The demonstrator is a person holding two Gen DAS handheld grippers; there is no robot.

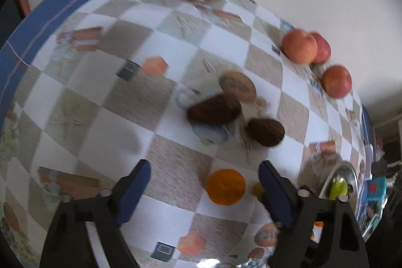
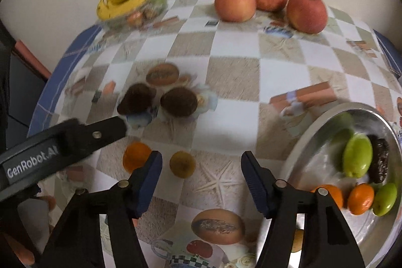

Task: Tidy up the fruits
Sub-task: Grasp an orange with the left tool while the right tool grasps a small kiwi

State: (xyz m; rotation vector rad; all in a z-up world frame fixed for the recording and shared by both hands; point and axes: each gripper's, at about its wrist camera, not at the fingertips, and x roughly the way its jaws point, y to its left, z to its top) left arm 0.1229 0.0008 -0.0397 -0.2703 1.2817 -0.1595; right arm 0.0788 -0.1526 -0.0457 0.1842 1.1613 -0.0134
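**Both claws open over the loose fruit**

Here the left gripper (image 1: 204,176) hangs with its jaws apart, an orange (image 1: 225,186) between them on the checked tablecloth (image 1: 120,102), untouched. The right gripper (image 2: 201,167) is also apart and empty, a small brownish fruit (image 2: 182,164) between its fingers. Beyond lie two dark avocados (image 2: 179,102), three apples (image 2: 307,11) and bananas (image 2: 125,1). A metal bowl (image 2: 309,137) at right holds green fruit and oranges.

Soft, even daylight; motion blur throughout; fisheye bending and dark corners.
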